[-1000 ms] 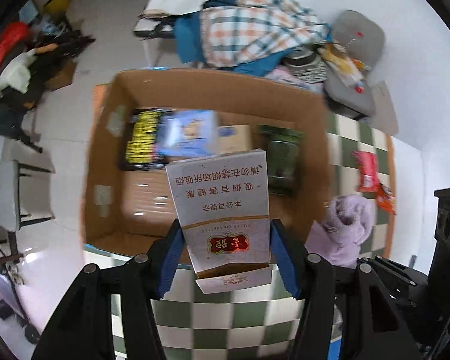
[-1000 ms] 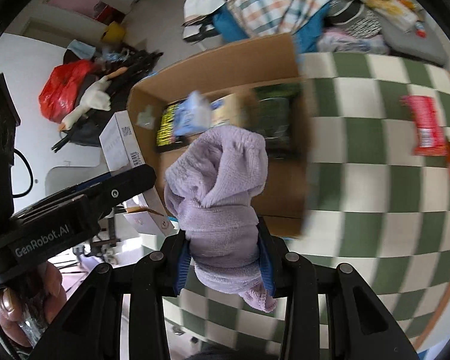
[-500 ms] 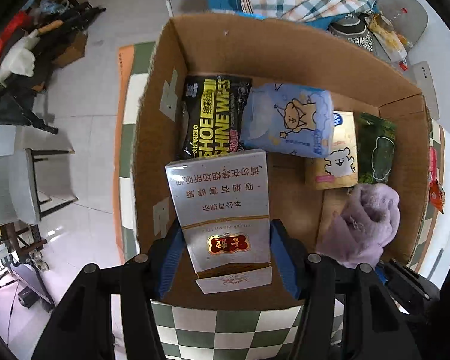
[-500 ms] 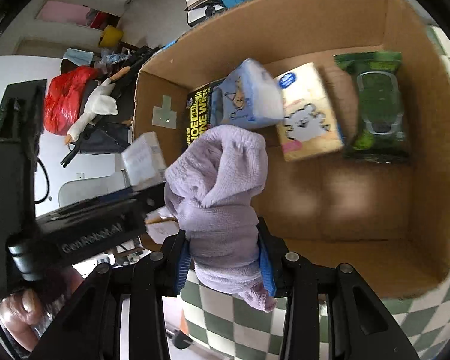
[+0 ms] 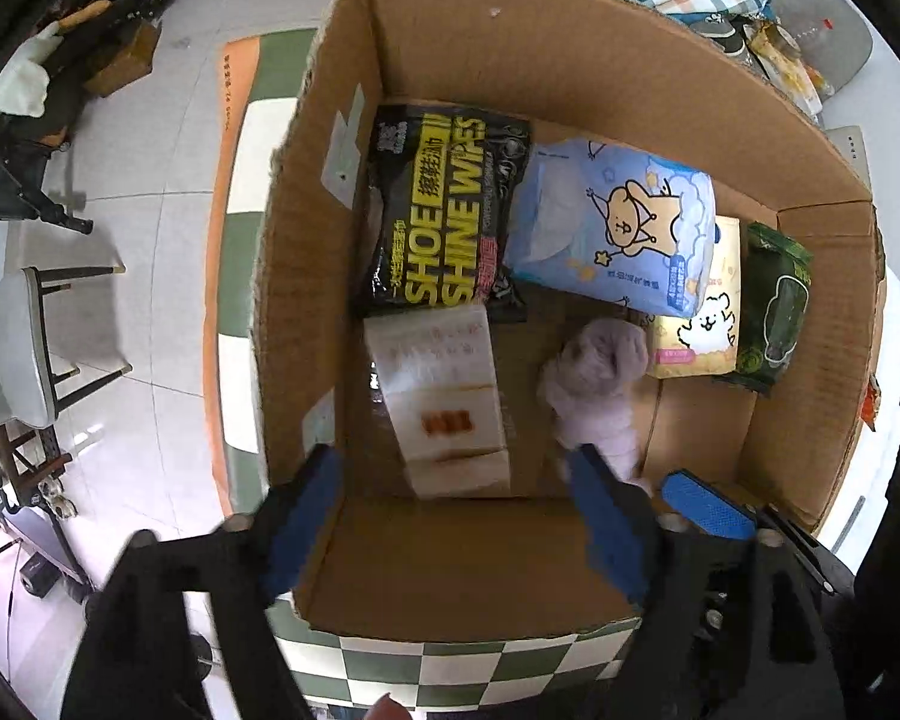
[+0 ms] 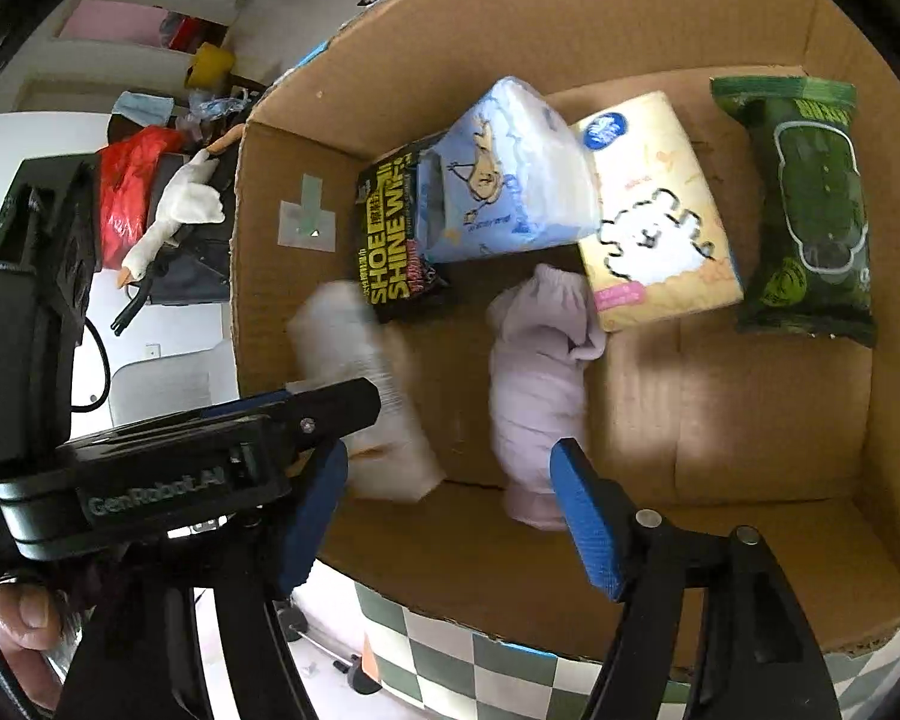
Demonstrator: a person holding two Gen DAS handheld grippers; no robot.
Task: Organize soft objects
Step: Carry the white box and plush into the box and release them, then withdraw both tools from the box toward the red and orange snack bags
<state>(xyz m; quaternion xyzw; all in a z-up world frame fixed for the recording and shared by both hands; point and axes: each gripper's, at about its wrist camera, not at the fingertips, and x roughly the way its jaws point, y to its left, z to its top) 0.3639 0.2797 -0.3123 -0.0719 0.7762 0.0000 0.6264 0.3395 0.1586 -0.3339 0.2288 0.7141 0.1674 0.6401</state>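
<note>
Matt corrugated cardboard box, fluffy lilac cloth, glossy plastic wipes pack.

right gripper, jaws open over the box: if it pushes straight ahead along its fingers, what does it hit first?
Probably the lilac fleece cloth bundle, lying between the open right gripper fingers on the brown cardboard box floor. Depth is unclear; the cream tissue pack lies beyond it.

Pale tiled floor; white chair left; checkered tablecloth.

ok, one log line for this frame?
left claw: open | right claw: open | white pack, lilac cloth: released into cardboard box | phase: dual drop
</note>
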